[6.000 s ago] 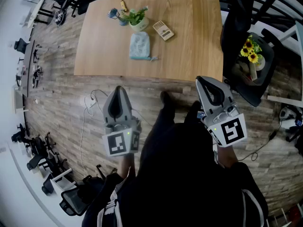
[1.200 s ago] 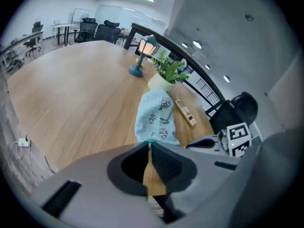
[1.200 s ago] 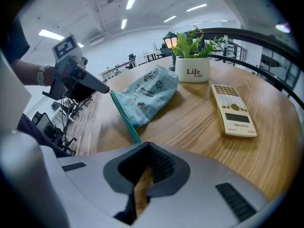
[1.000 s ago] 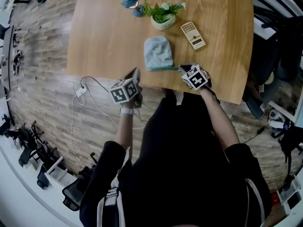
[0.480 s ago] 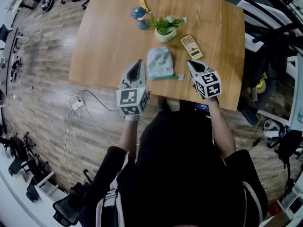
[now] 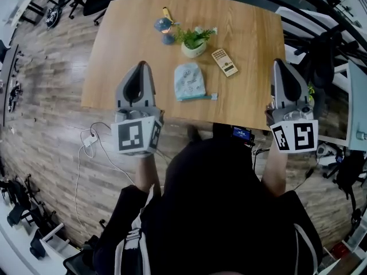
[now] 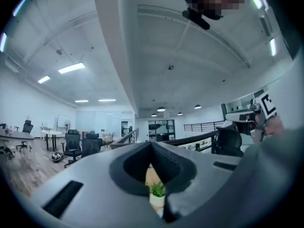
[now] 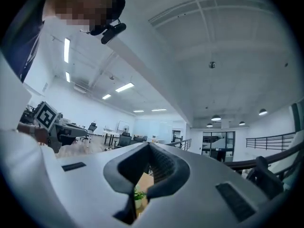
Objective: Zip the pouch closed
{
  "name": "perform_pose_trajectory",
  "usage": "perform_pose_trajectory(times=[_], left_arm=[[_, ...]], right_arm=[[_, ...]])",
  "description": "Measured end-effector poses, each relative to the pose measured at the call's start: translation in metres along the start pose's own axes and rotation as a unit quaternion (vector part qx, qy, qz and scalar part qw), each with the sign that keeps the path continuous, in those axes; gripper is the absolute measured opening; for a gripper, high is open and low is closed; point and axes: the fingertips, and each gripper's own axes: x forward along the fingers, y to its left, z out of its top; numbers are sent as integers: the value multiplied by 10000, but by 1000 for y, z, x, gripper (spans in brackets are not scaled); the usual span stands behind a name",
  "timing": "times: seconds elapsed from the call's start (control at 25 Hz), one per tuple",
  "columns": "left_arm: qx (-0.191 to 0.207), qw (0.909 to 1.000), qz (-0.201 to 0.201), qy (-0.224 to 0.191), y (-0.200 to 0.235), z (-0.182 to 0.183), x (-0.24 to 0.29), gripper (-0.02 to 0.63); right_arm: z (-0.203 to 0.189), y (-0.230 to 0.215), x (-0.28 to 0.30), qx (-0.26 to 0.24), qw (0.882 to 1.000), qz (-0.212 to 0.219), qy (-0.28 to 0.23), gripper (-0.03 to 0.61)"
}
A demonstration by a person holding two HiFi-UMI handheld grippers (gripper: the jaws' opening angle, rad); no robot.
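Observation:
A pale blue pouch [image 6: 188, 80] lies flat on the wooden table [image 6: 126, 44], its zip edge toward the near side. My left gripper [image 6: 139, 66] is raised level, left of the pouch and well above the table, jaws shut with nothing in them. My right gripper [image 6: 280, 63] is held up at the table's right edge, also shut and empty. In the left gripper view the gripper [image 7: 152, 144] has its jaws pressed together, the plant [image 7: 156, 190] showing below them. The right gripper view shows that gripper [image 8: 149, 146] with its jaws meeting the same way.
A small potted plant [image 6: 193, 42], a remote-like keypad [image 6: 225, 62] and a blue figurine [image 6: 163, 24] stand behind the pouch. Office chairs [image 6: 318, 56] crowd the right side. A cable and plug [image 6: 92, 139] lie on the floor at the left.
Both grippers have risen from near the pouch's front edge and swung from pointing down to pointing level. They have spread apart, the right one far out to the right. The pouch lies untouched.

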Motion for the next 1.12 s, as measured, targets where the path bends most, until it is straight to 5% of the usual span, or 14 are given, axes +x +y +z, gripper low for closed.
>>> perform_pose_trajectory(times=[1.12], left_arm=[[-187,9998,-63,-93,3,6,-1,0]], right_arm=[[13,8,-2,39,9999,-87,-57,12]])
